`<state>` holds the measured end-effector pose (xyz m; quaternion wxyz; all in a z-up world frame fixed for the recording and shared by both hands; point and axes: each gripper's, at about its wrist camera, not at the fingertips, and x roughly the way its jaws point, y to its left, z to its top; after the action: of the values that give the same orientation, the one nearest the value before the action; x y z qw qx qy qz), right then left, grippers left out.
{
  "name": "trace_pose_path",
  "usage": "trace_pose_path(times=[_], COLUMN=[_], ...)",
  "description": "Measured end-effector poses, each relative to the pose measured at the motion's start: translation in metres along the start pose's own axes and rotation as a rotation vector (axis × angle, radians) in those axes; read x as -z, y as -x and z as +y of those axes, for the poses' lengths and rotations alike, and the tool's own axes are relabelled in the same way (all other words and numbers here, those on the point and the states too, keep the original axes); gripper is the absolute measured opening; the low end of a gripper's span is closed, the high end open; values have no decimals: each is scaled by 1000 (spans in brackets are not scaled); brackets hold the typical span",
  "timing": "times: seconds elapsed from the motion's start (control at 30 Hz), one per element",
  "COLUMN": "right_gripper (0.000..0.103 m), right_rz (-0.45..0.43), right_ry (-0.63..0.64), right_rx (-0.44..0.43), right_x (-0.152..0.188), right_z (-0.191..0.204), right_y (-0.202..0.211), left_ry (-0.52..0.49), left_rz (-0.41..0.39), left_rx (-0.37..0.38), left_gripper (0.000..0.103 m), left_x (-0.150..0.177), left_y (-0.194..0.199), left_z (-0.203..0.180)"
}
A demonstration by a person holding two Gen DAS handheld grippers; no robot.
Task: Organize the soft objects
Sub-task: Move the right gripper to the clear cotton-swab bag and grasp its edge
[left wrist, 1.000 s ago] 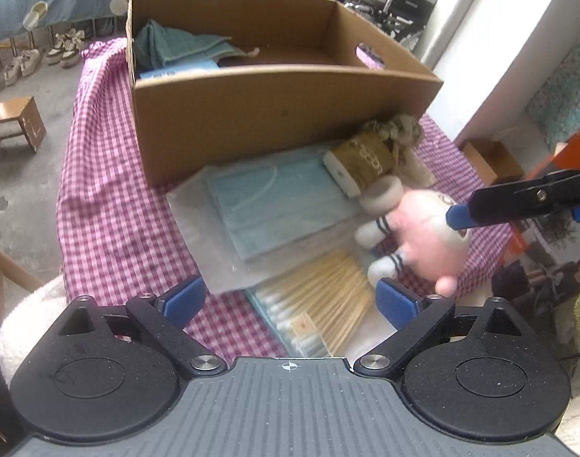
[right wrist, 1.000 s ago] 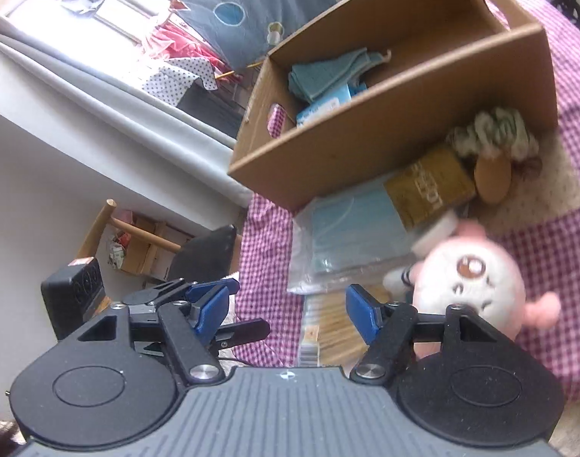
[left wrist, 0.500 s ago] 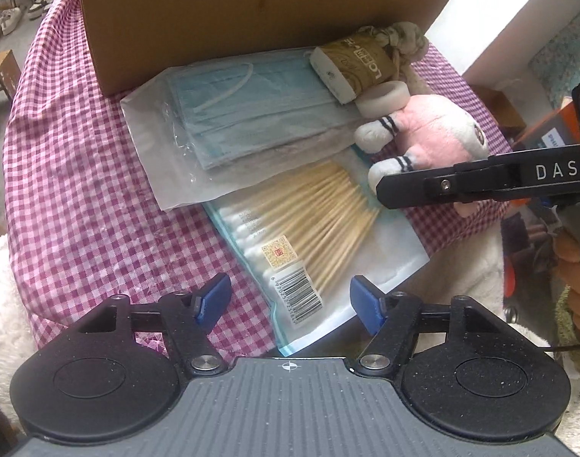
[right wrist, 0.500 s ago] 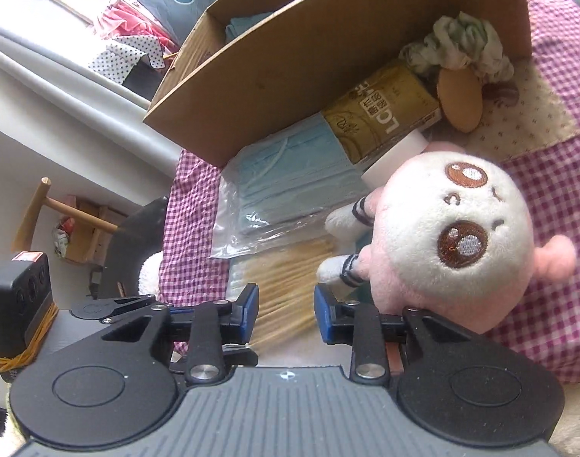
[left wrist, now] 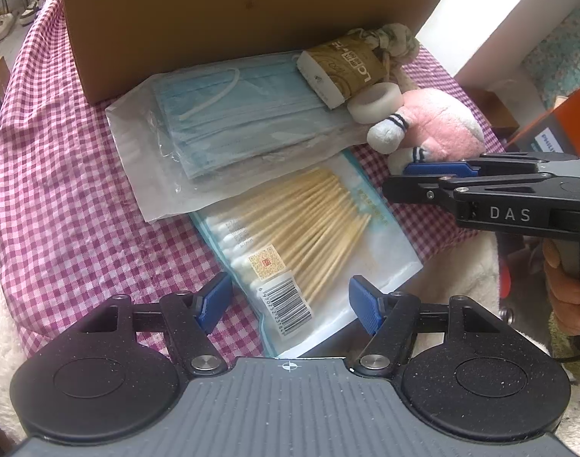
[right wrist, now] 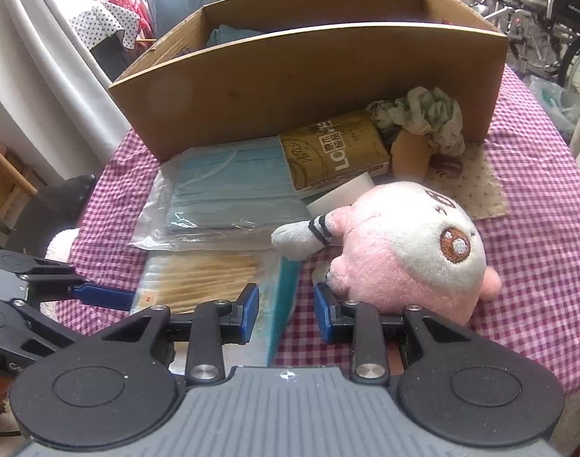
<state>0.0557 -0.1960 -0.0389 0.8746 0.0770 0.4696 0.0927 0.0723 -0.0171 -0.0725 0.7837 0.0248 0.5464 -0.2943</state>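
Left wrist view: left gripper with pads apart, astride the near end of the cotton swab bag, no pad visibly pressing it; jaws just narrowed. Beyond the swabs, the mask packet; further on, the cardboard box. Ahead to the right, tissue pack, tape roll, pink plush toy. Right gripper in from the right, beside the toy's foot.

Right wrist view: right gripper partly closed, jaws just narrowed, gap over the swab bag's edge and checked cloth; grip on anything impossible to confirm. Plush toy just right of the right pad, apparently unclamped. Box ahead, blue-green fabric already inside.

Probably early: most items outside the box.
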Motion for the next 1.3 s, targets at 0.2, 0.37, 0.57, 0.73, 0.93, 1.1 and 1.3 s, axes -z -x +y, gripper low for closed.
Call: trace_pose_path(times=[0.2, 0.37, 0.57, 0.73, 0.93, 1.1, 1.3], right_gripper=[35, 39, 41, 42, 42, 40, 38], right_rz=[12, 97, 128, 138, 133, 139, 118], right_ry=[-39, -112, -143, -173, -205, -235, -219], right_rx=[18, -127, -163, -197, -235, -277, -302], right_x=[-1, -3, 0, 0, 1, 4, 2], right_z=[-13, -18, -16, -16, -19, -17, -6], right_y=[-13, -17, -22, -23, -26, -26, -19], left_ry=[-2, -12, -29, -33, -41, -40, -46], left_rz=[1, 2, 2, 2, -1, -15, -49], left_rx=[4, 2, -9, -7, -10, -13, -28], left_gripper=[68, 69, 69, 70, 72, 72, 71], left_x=[-3, -5, -3, -3, -4, -4, 2], left_y=[5, 5, 1, -2, -3, 6, 21], left_z=[6, 2, -6, -10, -16, -15, -16])
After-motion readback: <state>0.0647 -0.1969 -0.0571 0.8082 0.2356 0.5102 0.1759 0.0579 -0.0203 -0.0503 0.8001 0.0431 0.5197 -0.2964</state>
